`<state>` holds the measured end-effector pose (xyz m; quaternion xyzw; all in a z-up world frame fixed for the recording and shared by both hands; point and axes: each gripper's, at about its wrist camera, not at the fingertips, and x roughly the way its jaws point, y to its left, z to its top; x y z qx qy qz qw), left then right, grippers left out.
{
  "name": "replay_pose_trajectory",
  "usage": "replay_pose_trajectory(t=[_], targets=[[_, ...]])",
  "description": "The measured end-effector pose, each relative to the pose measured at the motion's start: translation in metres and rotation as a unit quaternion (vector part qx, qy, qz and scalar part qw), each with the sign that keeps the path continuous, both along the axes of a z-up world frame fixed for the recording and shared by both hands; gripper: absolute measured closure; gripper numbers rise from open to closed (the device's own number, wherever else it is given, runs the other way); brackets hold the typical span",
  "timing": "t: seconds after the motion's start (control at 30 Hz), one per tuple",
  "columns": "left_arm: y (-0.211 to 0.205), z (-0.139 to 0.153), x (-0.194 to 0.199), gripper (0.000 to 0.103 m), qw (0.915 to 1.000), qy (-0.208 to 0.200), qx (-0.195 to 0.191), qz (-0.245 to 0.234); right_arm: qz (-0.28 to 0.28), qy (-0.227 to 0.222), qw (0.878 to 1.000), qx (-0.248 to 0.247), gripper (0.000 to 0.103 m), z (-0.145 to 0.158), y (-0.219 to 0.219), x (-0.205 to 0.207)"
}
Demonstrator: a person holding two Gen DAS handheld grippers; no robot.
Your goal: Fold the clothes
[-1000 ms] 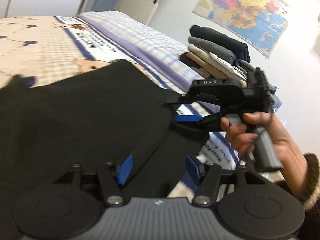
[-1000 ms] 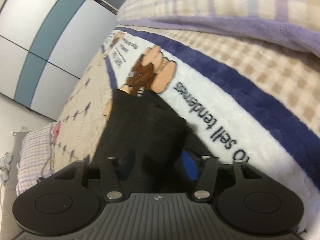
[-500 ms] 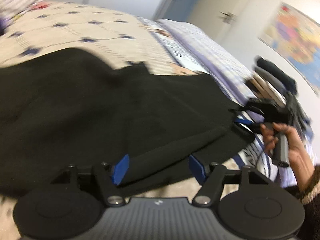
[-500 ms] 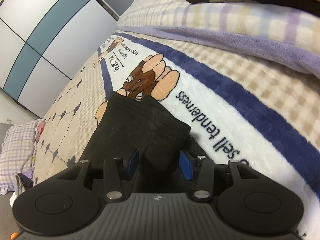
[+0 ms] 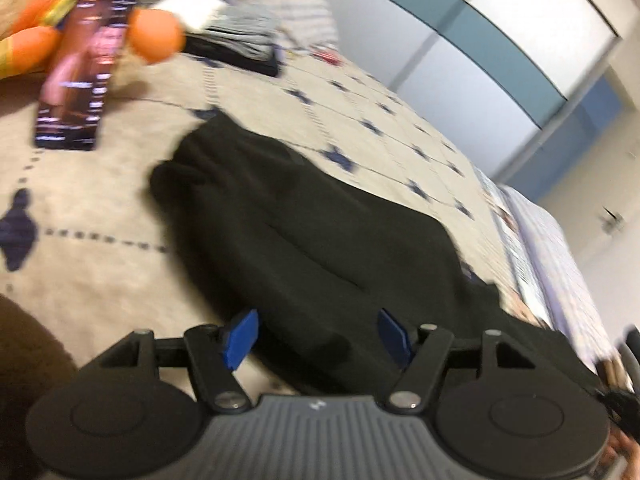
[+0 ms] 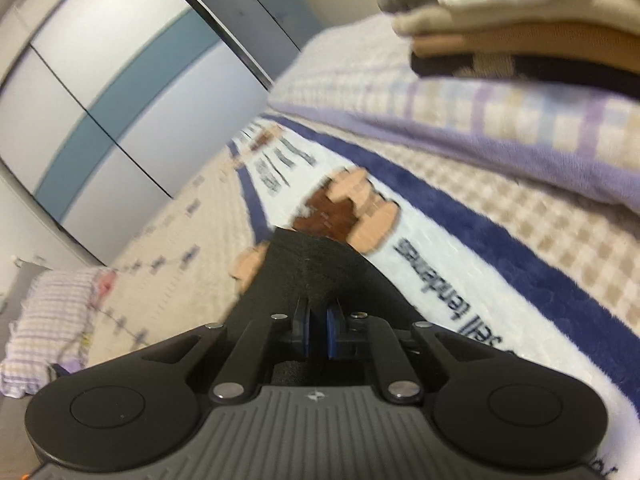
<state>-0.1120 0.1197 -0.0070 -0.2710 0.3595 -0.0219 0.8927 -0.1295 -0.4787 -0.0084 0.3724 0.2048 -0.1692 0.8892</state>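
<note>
A black garment point(image 5: 320, 240) lies spread across the patterned bed cover point(image 5: 100, 200), blurred by motion. My left gripper point(image 5: 318, 336) stands open at its near edge, blue pads either side of a fold, gripping nothing. In the right wrist view a corner of the black garment point(image 6: 316, 268) runs between the blue pads of my right gripper point(image 6: 318, 334), which is shut on it. A stack of folded clothes point(image 6: 520, 24) sits on the checked blanket at the upper right.
A phone point(image 5: 80, 68) with a lit screen lies on the bed at the upper left, beside an orange plush toy point(image 5: 156, 36) and a striped pillow point(image 5: 276, 4). A purple checked blanket point(image 6: 500, 120) runs along the bed. Wardrobe panels point(image 6: 100, 92) stand behind.
My right gripper has shut on the garment's corner. The left gripper has swung leftwards, staying open, so the phone and pillow now show instead of the wall map and the other hand.
</note>
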Motion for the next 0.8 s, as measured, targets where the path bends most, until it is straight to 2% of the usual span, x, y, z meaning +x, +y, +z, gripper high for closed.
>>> replay_pose_trajectory(t=[0.1,0.2,0.27,0.3,0.37,0.43,0.53,0.63,0.8], targets=[[0.009,-0.009,0.01,0.04,0.9995,0.01,-0.016,0.027,-0.005,-0.013,1.0,-0.026,0.094,0.014,0.01,-0.015],[0.017,-0.014,0.015,0.05,0.9984,0.008,-0.027,0.05,-0.021,0.011,0.998,-0.05,0.094,0.018,0.019,-0.036],[0.02,-0.017,0.017,0.063,0.9974,0.008,-0.032,0.064,-0.031,0.028,0.998,-0.044,0.094,0.013,0.018,-0.05],[0.022,-0.019,0.018,0.066,0.9969,0.009,-0.035,0.07,-0.034,0.034,0.998,-0.038,0.094,0.009,0.016,-0.056],[0.025,-0.024,0.019,0.082,0.996,0.009,-0.05,0.073,-0.033,0.049,0.998,-0.038,0.094,0.0,0.014,-0.065],[0.029,-0.027,0.022,0.09,0.9954,0.004,-0.062,0.073,-0.023,0.074,0.996,-0.051,0.094,-0.01,0.014,-0.067],[0.037,-0.027,0.021,0.093,0.9931,-0.01,-0.085,0.081,-0.005,0.1,0.992,-0.073,0.094,-0.022,0.015,-0.064],[0.043,-0.017,0.02,0.093,0.991,-0.03,-0.097,0.087,0.007,0.09,0.992,-0.093,0.095,-0.022,0.018,-0.065],[0.054,-0.006,0.014,0.093,0.9896,-0.059,-0.098,0.087,0.019,0.114,0.988,-0.101,0.095,-0.026,0.02,-0.064]])
